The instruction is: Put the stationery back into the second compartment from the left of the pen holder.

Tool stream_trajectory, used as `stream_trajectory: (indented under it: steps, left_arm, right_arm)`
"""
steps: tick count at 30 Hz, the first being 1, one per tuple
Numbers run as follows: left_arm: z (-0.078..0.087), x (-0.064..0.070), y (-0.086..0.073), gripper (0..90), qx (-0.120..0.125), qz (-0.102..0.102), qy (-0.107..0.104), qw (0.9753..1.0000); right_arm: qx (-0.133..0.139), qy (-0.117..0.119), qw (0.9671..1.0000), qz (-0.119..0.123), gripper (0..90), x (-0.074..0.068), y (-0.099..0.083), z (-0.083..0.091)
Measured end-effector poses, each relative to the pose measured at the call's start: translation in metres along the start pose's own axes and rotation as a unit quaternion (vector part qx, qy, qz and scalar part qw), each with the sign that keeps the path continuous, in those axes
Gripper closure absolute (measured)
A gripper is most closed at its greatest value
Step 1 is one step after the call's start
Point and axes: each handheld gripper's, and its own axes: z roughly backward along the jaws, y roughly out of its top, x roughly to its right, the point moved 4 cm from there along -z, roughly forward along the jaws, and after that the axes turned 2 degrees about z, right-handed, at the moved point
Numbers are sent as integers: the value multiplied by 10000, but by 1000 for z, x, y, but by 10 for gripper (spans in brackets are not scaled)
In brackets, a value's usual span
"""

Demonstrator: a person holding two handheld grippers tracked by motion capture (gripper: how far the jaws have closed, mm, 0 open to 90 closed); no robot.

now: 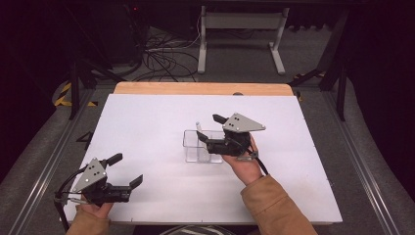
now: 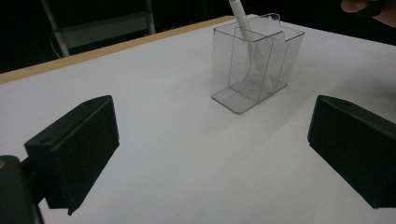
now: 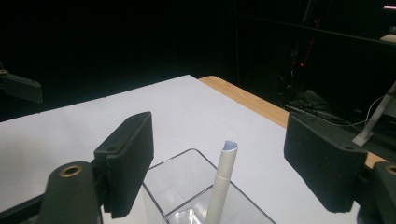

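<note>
One clear plastic box (image 1: 201, 145) stands near the middle of the high view, on the white table (image 1: 147, 127). Its walls are thin, glossy and straight-sided, with an open top, and in the left gripper view an inner partition splits the box (image 2: 254, 65) into what looks like two compartments, though the reflections make the count hard to be sure of. One white pen (image 2: 243, 21) stands in it, a slim matte cylinder leaning against the rim and sticking out above the top. In the right gripper view the pen (image 3: 223, 179) rises at the lower centre of the frame, its upper end capped by a pale bluish flat tip.

The table's top is a smooth, matte white sheet, with a strip of light wood along its far edge.

There are two grippers, each black with blocky, finely ribbed pads and a grey three-cornered plate on top. The right gripper (image 1: 208, 131) sits just right of centre in the high view, jaws spread wide on either side of the box top and the pen, touching neither. The left gripper (image 1: 126, 170) is in the lower left of the frame, well apart from the box, its jaws also wide apart and holding nothing.
</note>
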Motion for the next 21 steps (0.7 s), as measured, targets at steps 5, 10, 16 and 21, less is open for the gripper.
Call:
stream_trajectory:
  steps: [5,10,16,21]
  left_arm:
    - [0,0,0,29,10,10,-2,10000]
    - [1,0,0,29,25,31,5,10000]
    - [2,-1,0,29,54,37,0,10000]
    - [4,0,2,28,87,4,13,10000]
  right_arm:
    - [-12,41,10000,21,227,0,1,3]
    - [-13,88,10000,24,180,3,5,13]
    - [-132,91,9999,23,94,8,-3,40]
    - [-155,11,9999,-37,41,16,-28,72]
